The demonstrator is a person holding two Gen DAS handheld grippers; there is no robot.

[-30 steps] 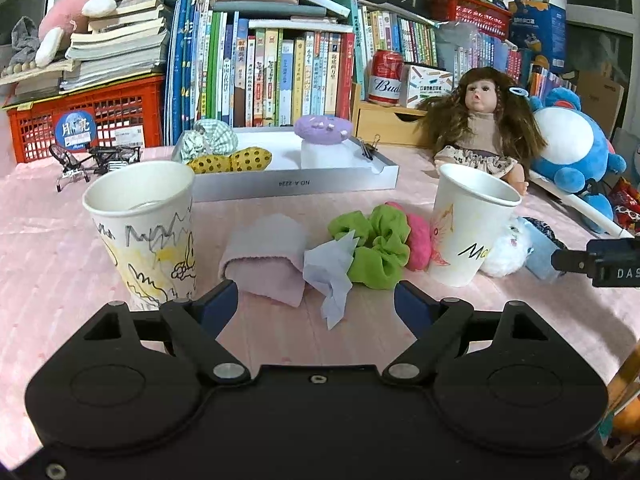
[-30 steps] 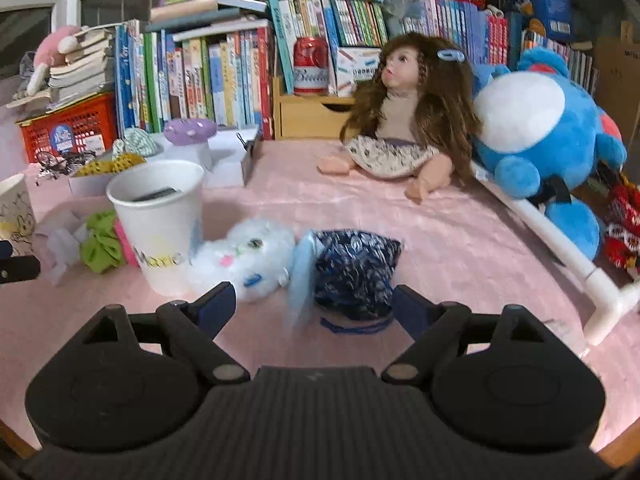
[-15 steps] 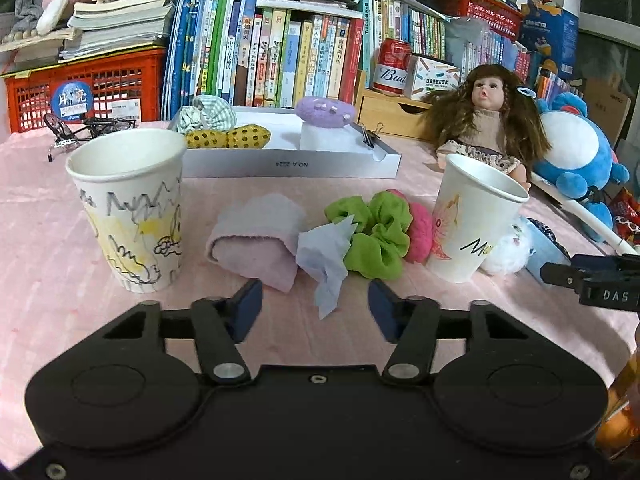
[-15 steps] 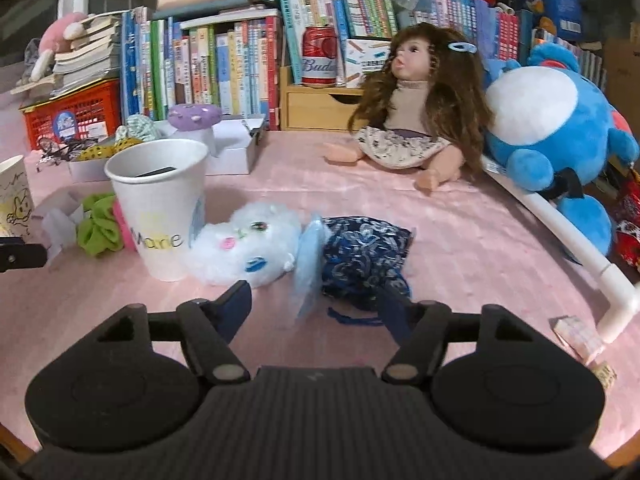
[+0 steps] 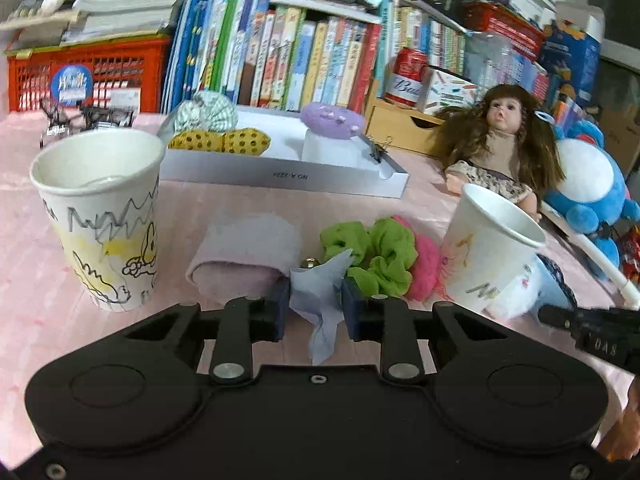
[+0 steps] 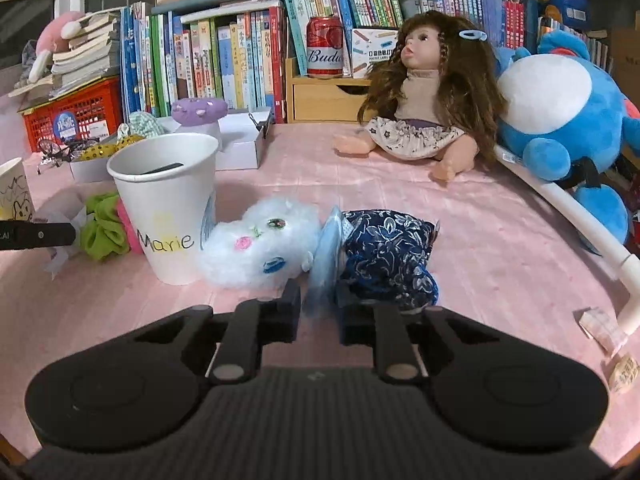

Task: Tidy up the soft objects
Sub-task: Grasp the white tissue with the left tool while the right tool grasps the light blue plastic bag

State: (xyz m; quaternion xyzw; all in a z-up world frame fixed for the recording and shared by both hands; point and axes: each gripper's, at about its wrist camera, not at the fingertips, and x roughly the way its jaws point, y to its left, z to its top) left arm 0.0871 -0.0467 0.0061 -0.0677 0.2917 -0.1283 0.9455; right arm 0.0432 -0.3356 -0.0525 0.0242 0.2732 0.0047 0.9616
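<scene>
Pale blue tissue (image 5: 320, 292) sits pinched in the left gripper (image 5: 316, 308), whose jaws have just been closing. Jaws of the right gripper (image 6: 318, 308) have just been closing too, pinching a light blue cloth (image 6: 326, 256) beside the navy pouch (image 6: 388, 256).

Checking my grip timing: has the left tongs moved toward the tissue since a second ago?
Yes. The left tongs moved forward toward the white tray, now shut on the tissue.

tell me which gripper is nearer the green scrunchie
Left. The left gripper is shut on a pale blue tissue lying against the green scrunchie. The right gripper is past the Marie cup, shut on a light blue cloth.
</scene>
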